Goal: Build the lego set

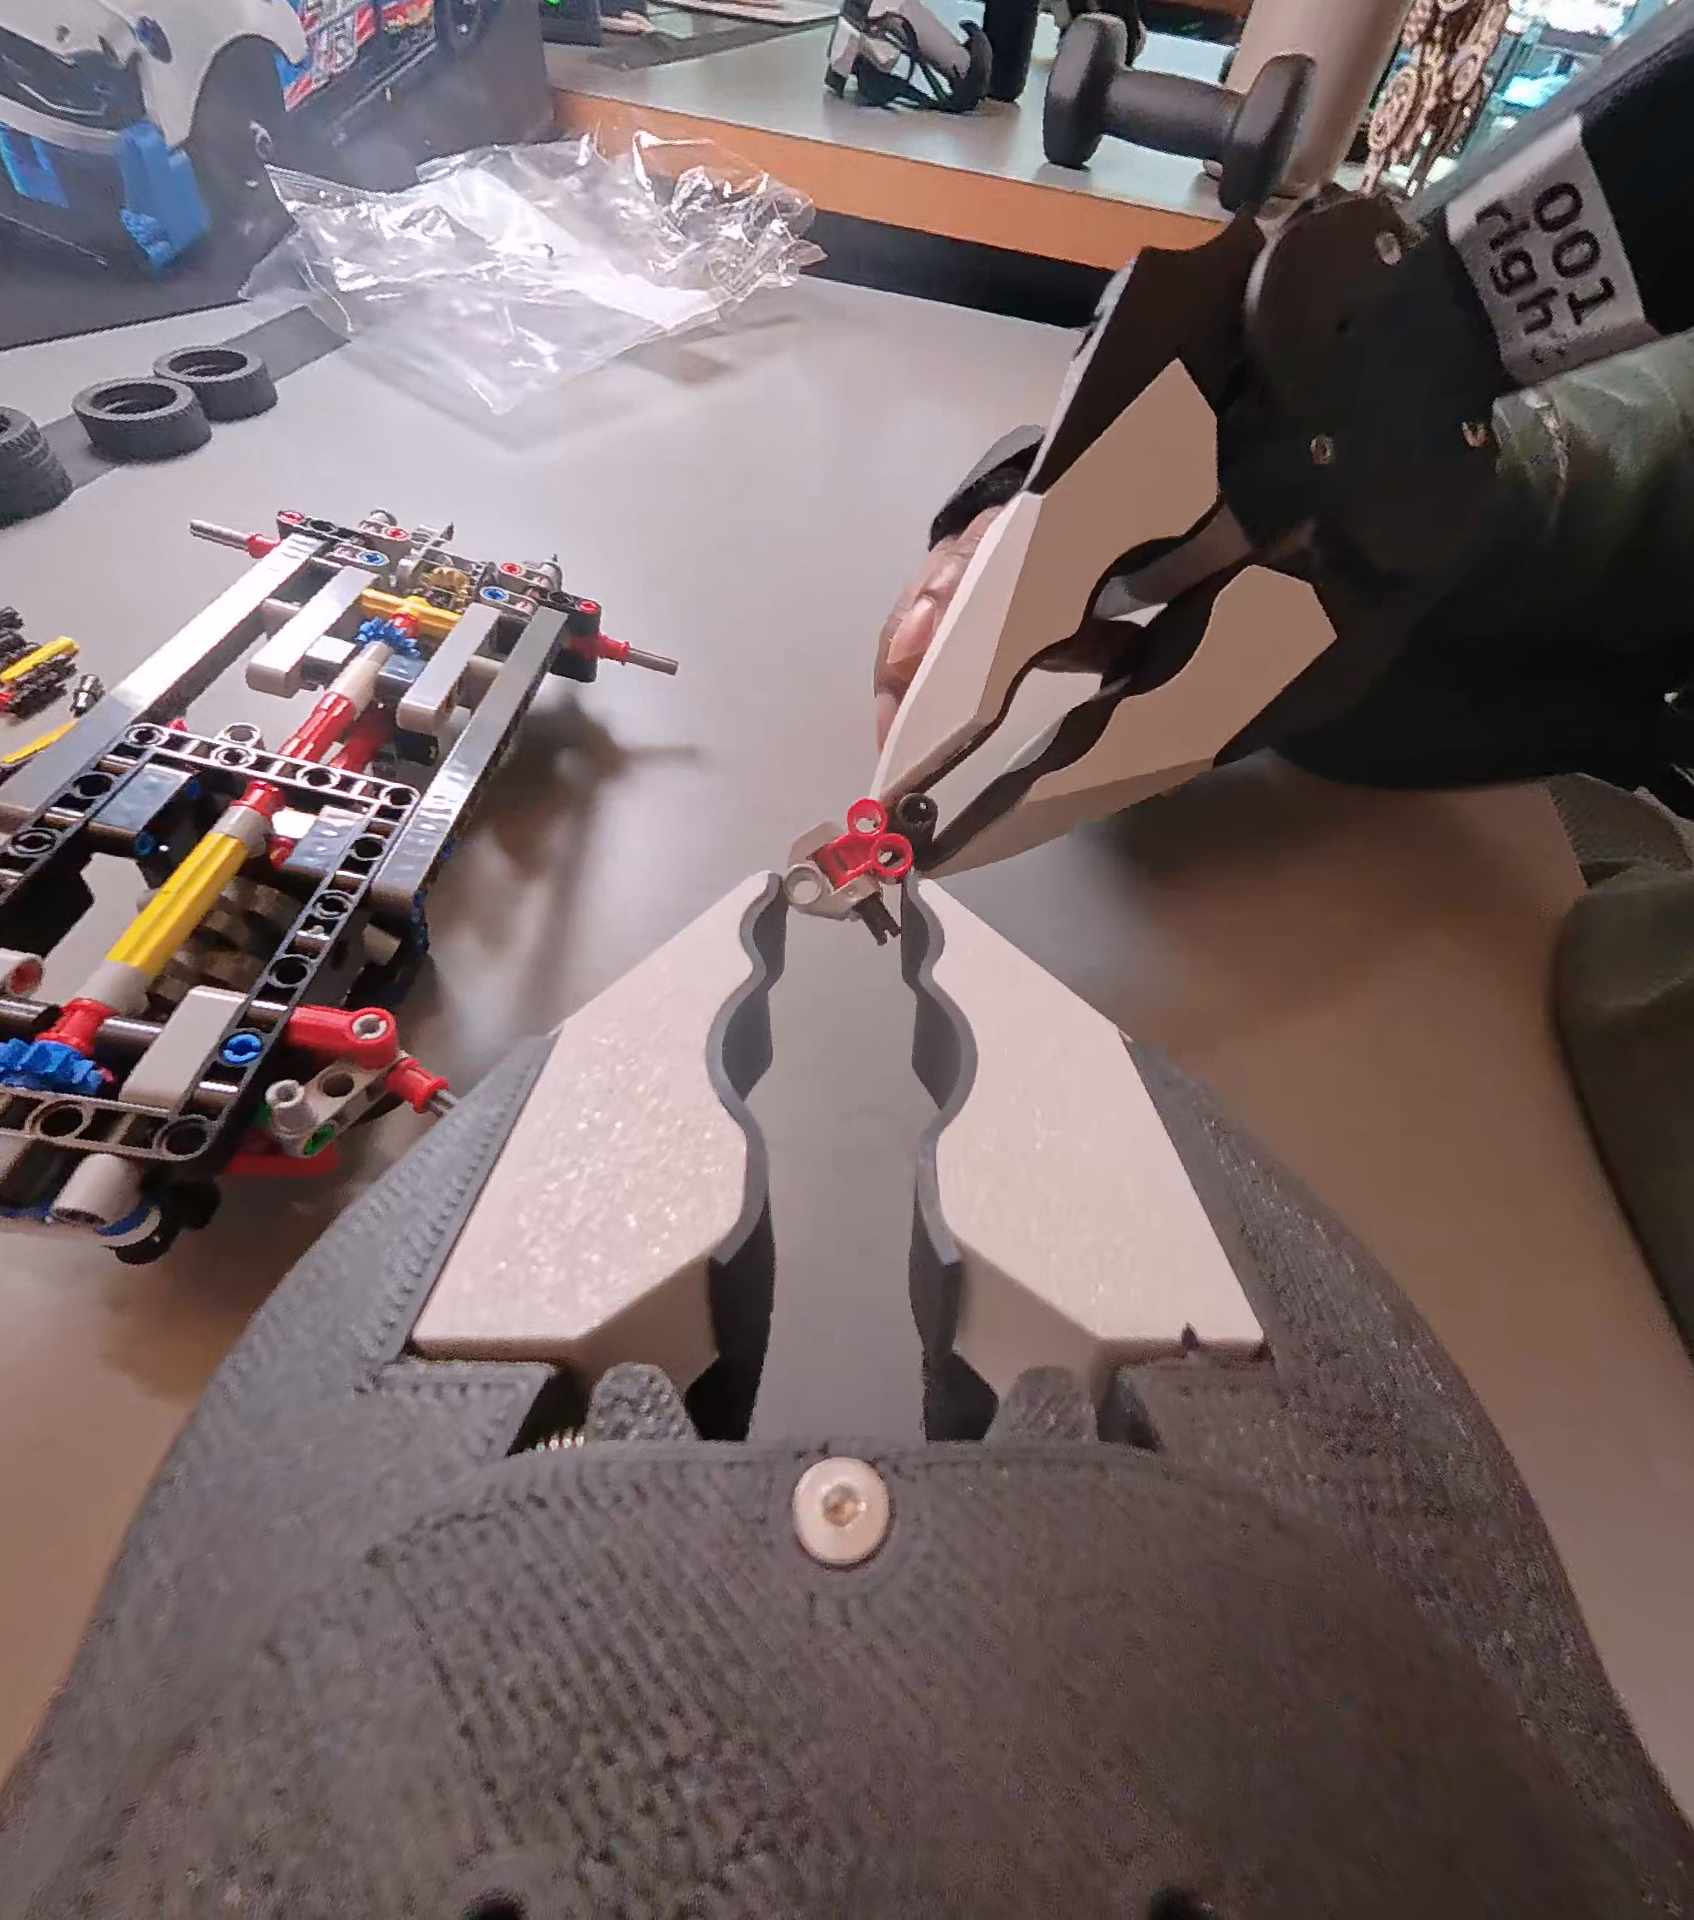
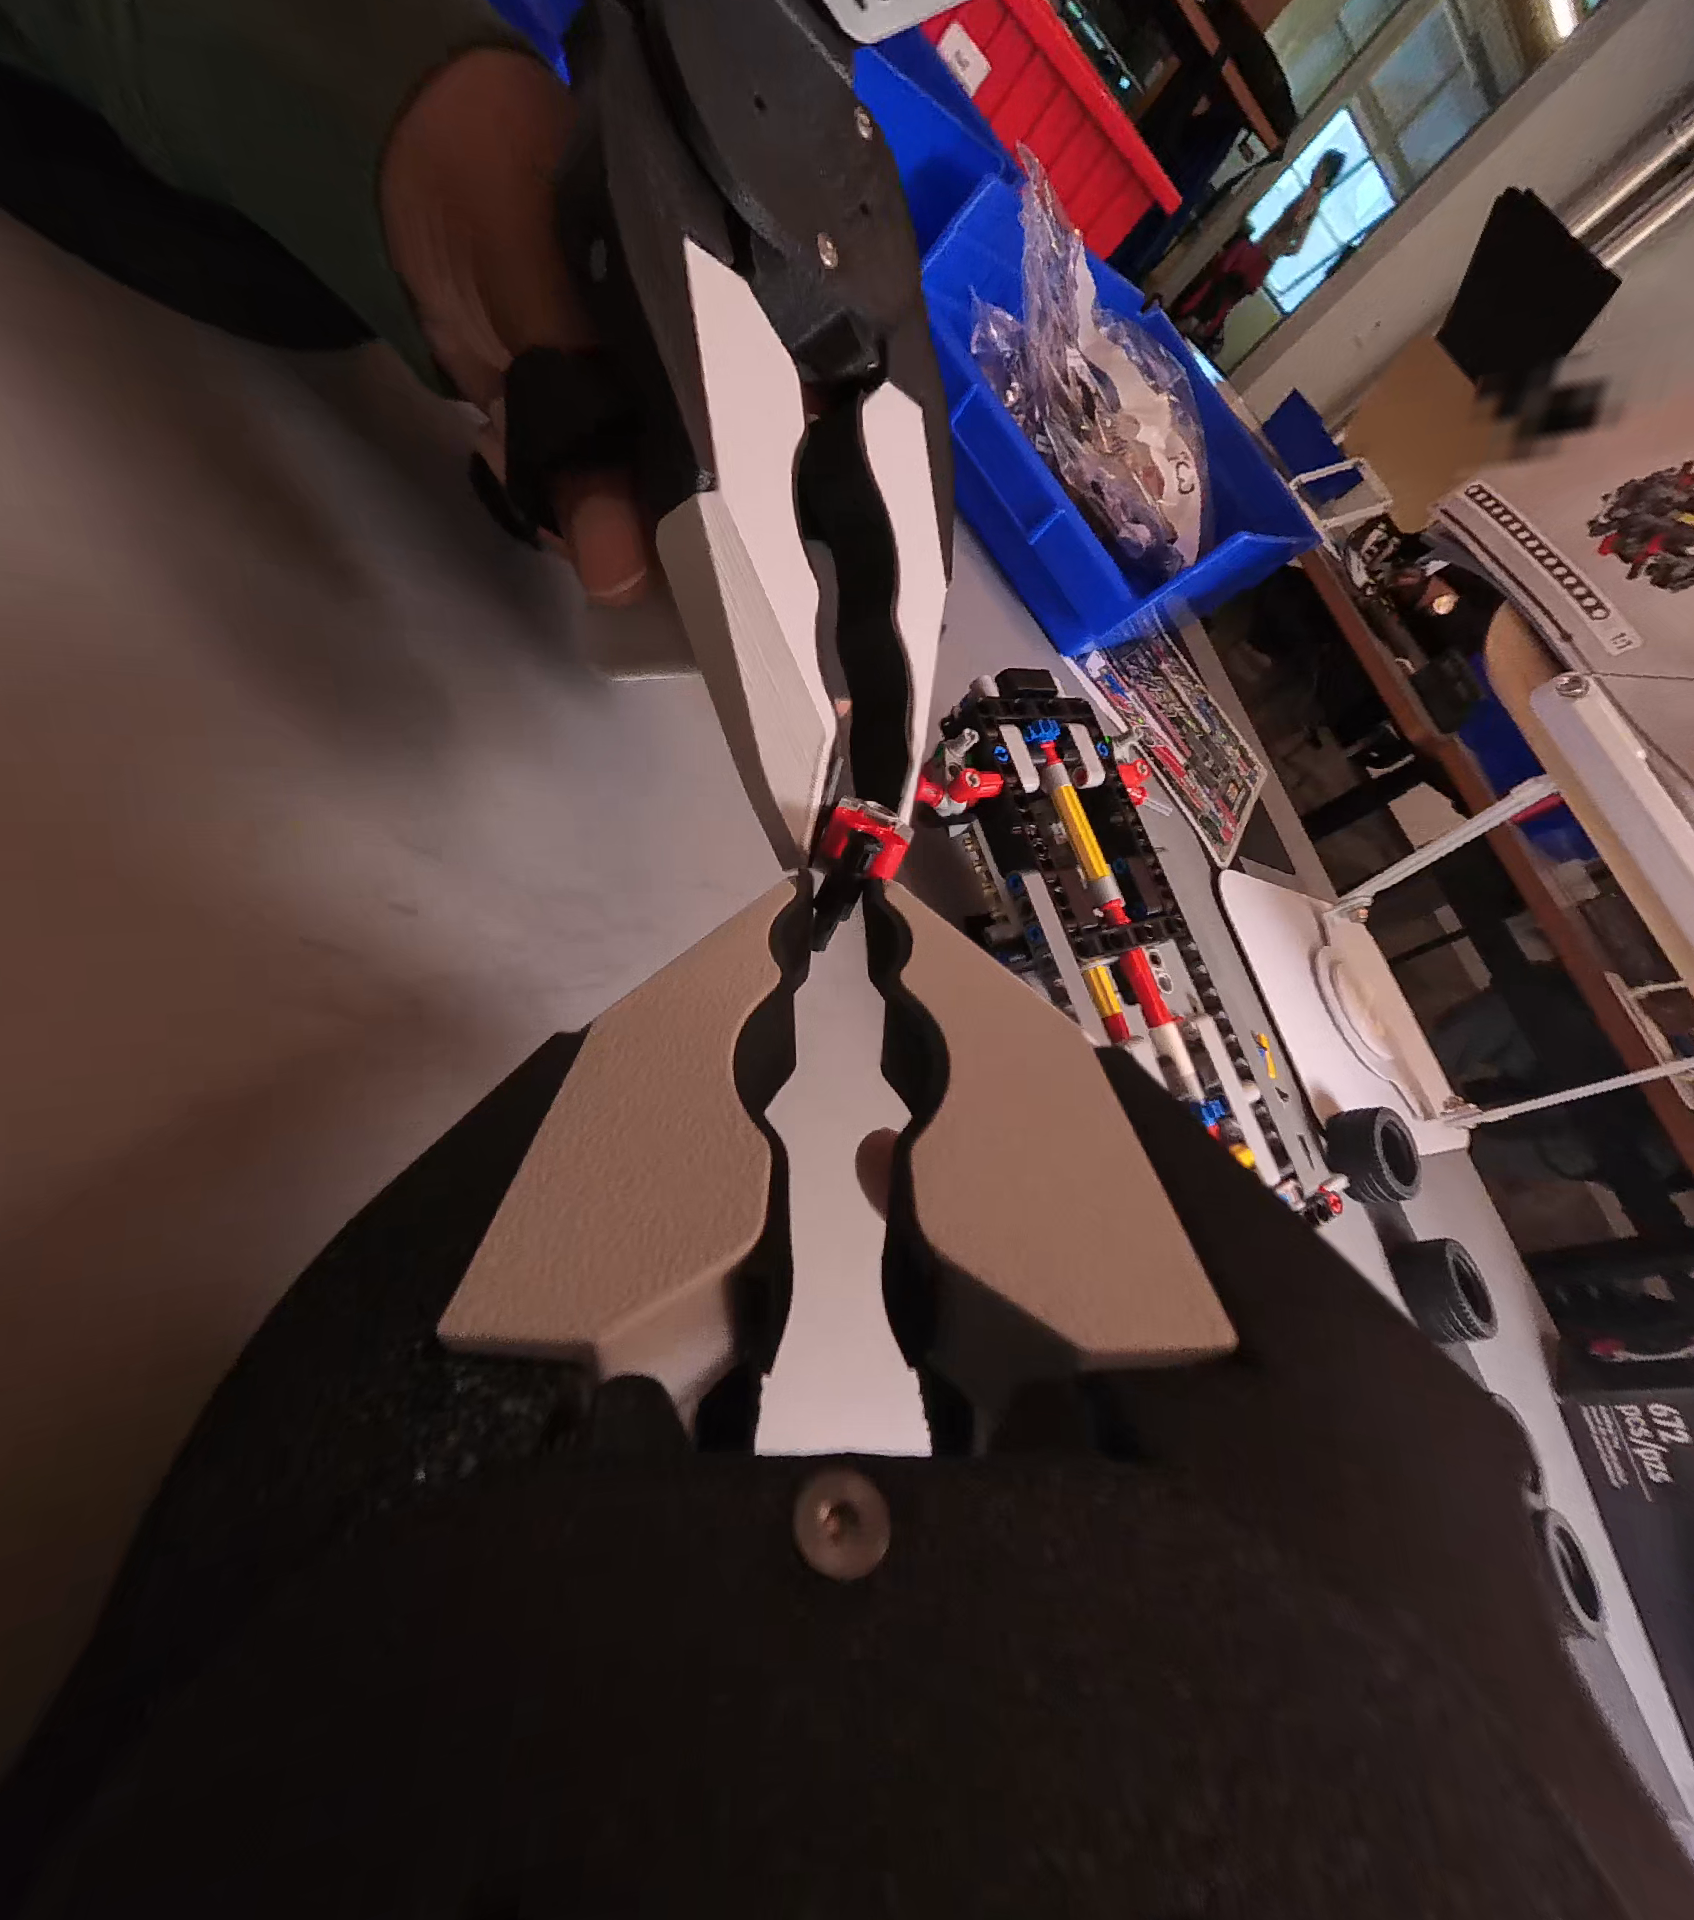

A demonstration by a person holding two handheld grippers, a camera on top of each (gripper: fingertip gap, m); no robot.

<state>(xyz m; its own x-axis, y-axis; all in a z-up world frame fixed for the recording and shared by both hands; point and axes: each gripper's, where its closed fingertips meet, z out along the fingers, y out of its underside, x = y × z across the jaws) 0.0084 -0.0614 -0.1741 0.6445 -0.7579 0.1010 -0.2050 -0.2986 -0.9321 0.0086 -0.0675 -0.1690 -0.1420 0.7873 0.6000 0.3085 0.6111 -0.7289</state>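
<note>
Grey table [image 1: 739,540] fills most of your left wrist view, with the half-built chassis [image 1: 230,831] lying flat on it off to the left, well apart from both grippers. Tyres [image 1: 136,416] sit behind the chassis, next to a crumpled clear bag [image 1: 531,260] and the set's box [image 1: 74,156].

Up in the air between your two tools is a small red and grey part [image 1: 848,862]. Your left gripper [image 1: 843,904] has its fingertips pinched onto the grey end of it, fingers otherwise a little apart further back. Your right gripper [image 1: 910,826] comes in from the upper right, fingers nearly together and clamped on a black pin [image 1: 916,810] that touches the red end.

Over in the right wrist view you get the same meeting tip to tip [image 2: 838,899], plus a blue bin [image 2: 1082,447] holding bagged pieces and the open manual [image 2: 1653,561] beyond.
</note>
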